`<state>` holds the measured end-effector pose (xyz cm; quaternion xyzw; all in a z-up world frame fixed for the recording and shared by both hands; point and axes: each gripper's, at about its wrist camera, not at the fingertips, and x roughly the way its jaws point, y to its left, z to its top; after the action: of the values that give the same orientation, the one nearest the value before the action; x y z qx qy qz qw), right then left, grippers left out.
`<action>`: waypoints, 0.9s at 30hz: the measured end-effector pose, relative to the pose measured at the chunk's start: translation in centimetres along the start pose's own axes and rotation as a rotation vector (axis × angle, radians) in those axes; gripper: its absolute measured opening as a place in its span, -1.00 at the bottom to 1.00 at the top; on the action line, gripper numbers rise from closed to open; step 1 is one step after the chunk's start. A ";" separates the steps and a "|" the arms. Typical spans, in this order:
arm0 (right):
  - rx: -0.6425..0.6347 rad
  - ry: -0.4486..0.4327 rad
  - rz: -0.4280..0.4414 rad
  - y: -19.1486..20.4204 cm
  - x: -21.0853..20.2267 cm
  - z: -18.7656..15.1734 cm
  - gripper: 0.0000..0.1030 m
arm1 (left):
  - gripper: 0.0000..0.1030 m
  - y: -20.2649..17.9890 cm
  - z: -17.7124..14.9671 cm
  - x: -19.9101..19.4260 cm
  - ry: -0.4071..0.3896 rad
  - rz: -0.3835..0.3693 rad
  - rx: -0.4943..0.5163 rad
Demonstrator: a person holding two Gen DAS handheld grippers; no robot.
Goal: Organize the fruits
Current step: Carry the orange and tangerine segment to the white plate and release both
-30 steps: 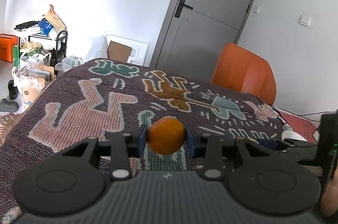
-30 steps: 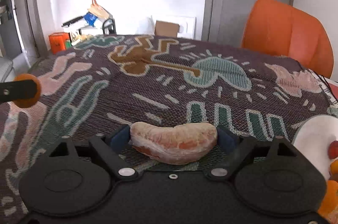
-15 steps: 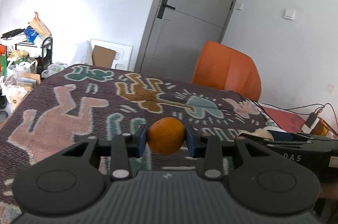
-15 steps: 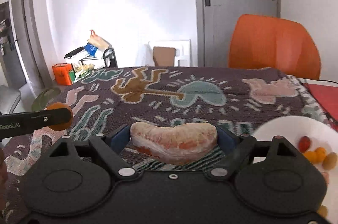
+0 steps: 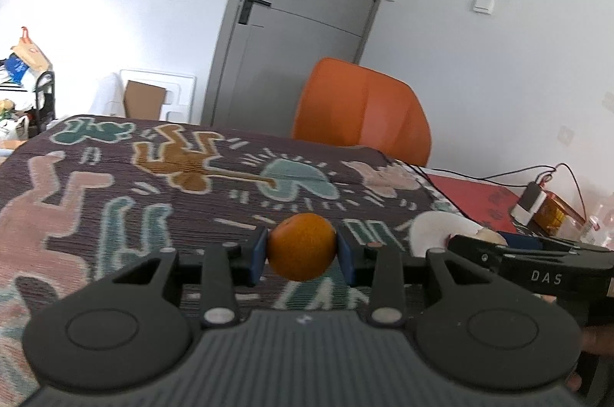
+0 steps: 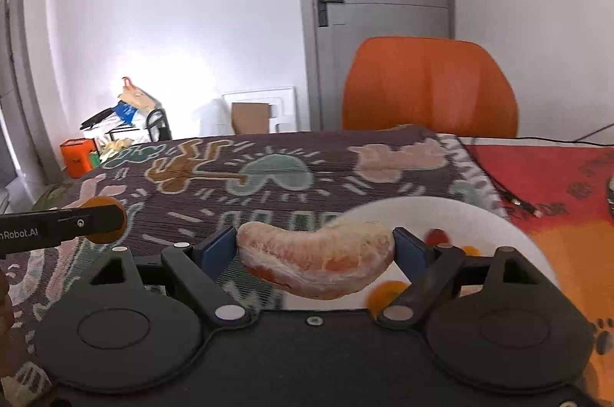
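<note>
left wrist: left gripper (image 5: 302, 251) clamps orange (image 5: 301, 246); right gripper (image 6: 314, 255) clamps pomelo segment (image 6: 315, 258).

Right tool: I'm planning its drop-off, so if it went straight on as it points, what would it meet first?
Probably the white plate just ahead, holding small fruits. The right tool grips a peeled citrus segment at the plate's near rim; depth is unclear.

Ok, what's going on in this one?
A person is sorting fruit with two handheld grippers. The left gripper has its jaws shut on a small orange, held above the patterned tablecloth. The right gripper grips a peeled pomelo segment in front of a white plate that already holds a few small fruits. Neither piece is released yet.
</note>
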<state>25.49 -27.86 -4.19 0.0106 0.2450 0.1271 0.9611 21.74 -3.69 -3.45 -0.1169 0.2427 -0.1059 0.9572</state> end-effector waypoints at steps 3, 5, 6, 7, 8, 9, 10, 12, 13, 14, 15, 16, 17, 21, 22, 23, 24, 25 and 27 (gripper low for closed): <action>0.025 -0.003 -0.026 -1.4 -0.6 -0.3 0.63 | -0.28 -1.0 -0.2 0.6 0.009 -0.016 0.009; 0.028 -0.005 -0.042 -2.2 -1.0 -0.4 0.63 | -0.28 -1.7 -0.3 0.9 0.016 -0.028 0.011; 0.032 -0.004 -0.047 -2.6 -1.1 -0.6 0.63 | -0.28 -2.1 -0.4 1.1 0.019 -0.034 0.016; 0.033 -0.005 -0.055 -3.0 -1.3 -0.7 0.63 | -0.28 -2.5 -0.5 1.2 0.023 -0.041 0.021; 0.035 -0.004 -0.066 -3.5 -1.4 -0.9 0.63 | -0.28 -2.9 -0.6 1.4 0.025 -0.047 0.025; 0.038 -0.003 -0.074 -3.9 -1.6 -1.1 0.63 | -0.28 -3.2 -0.6 1.5 0.029 -0.053 0.028; 0.043 -0.002 -0.080 -4.3 -1.7 -1.2 0.63 | -0.28 -3.6 -0.7 1.7 0.032 -0.059 0.032; 0.046 0.000 -0.095 -5.1 -1.9 -1.5 0.63 | -0.28 -4.3 -0.8 2.0 0.037 -0.069 0.037; 0.048 0.001 -0.101 -5.4 -2.0 -1.7 0.63 | -0.28 -4.6 -0.9 2.2 0.040 -0.075 0.040; 0.049 0.001 -0.106 -5.8 -2.1 -1.8 0.63 | -0.28 -5.0 -0.9 2.4 0.042 -0.080 0.043; 0.051 0.002 -0.109 -6.1 -2.2 -1.9 0.63 | -0.28 -5.3 -0.9 2.4 0.044 -0.085 0.046; 0.052 0.002 -0.113 -6.4 -2.4 -2.0 0.63 | -0.28 -5.7 -1.0 2.6 0.045 -0.091 0.050; 0.052 0.003 -0.117 -6.7 -2.4 -2.1 0.63 | -0.28 -6.1 -1.0 2.7 0.047 -0.095 0.053; 0.053 0.004 -0.131 -7.7 -2.8 -2.6 0.63 | -0.28 -7.4 -1.3 3.1 0.055 -0.115 0.068; 0.055 0.004 -0.134 -7.9 -2.8 -2.6 0.63 | -0.28 -7.7 -1.3 3.3 0.057 -0.120 0.070; 0.057 0.004 -0.136 -8.1 -2.9 -2.7 0.63 | -0.28 -8.0 -1.4 3.4 0.059 -0.125 0.073; 0.057 0.003 -0.138 -8.2 -2.8 -2.8 0.63 | -0.28 -8.3 -1.4 3.5 0.062 -0.129 0.076; 0.056 0.003 -0.140 -8.3 -2.9 -2.8 0.63 | -0.28 -8.6 -1.5 3.7 0.064 -0.133 0.078; 0.055 0.003 -0.142 -8.5 -2.9 -2.9 0.64 | -0.28 -9.1 -1.7 4.0 0.070 -0.141 0.083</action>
<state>23.73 -36.91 -6.09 0.0193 0.2500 0.0518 0.9667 23.01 -13.62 -4.12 -0.0900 0.2627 -0.1868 0.9423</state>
